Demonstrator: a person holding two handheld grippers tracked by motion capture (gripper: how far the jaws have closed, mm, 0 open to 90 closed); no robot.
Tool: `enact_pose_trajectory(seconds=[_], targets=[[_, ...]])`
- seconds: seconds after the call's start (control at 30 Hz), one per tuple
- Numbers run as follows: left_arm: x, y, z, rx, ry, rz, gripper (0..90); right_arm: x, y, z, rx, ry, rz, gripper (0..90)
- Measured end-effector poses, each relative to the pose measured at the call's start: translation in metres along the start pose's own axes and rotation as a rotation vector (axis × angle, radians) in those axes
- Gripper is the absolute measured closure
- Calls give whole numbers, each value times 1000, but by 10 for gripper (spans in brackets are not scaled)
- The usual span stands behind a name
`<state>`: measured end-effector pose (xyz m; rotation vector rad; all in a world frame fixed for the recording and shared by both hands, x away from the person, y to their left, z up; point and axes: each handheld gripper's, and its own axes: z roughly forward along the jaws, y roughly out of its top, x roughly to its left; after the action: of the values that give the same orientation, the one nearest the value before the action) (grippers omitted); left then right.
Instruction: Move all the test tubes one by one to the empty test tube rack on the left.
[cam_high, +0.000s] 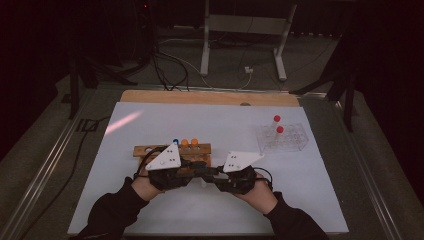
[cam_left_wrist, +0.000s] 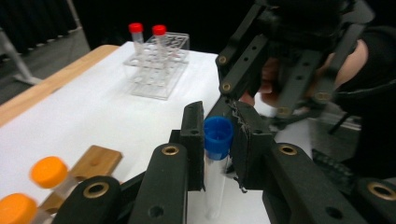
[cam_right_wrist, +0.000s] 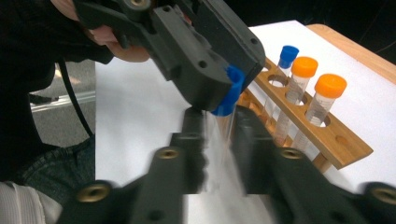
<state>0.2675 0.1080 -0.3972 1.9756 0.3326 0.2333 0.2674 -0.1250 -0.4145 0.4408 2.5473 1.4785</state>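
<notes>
Your left gripper (cam_left_wrist: 218, 140) clamps the blue screw cap (cam_left_wrist: 218, 136) of a clear plastic tube (cam_left_wrist: 215, 186). Your right gripper (cam_right_wrist: 219, 135) holds the tube's body, jaws narrow around it, above the white table mat (cam_high: 220, 125). Just behind stands the wooden rack (cam_right_wrist: 327, 135) with orange-capped tubes (cam_right_wrist: 322, 100); farther off, a clear plastic rack (cam_left_wrist: 159, 65).

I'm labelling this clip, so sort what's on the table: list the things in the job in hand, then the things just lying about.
In the job:
- blue-capped tube, held between both grippers
- left gripper, shut on its cap
- right gripper, jaws around its clear body

Lying about:
- wooden rack with two orange-capped tubes and another blue-capped one
- clear rack with two red-capped tubes
</notes>
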Motion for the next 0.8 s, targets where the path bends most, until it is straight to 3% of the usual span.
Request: enact_pose_trajectory(seconds=[0.13, 0.33, 0.57, 0.8], targets=[[5, 2, -8, -5, 30, -7, 772, -1, 1, -3, -28, -24, 10, 517], [15, 9, -29, -20, 110, -6, 772, -8, 2, -11, -67, -70, 50, 296], [27, 15, -63, -45, 225, -1, 772, -14, 5, -16, -84, -57, 93, 48], [45, 7, -78, -25, 337, -19, 772, -15, 6, -20, -96, -82, 88, 0]])
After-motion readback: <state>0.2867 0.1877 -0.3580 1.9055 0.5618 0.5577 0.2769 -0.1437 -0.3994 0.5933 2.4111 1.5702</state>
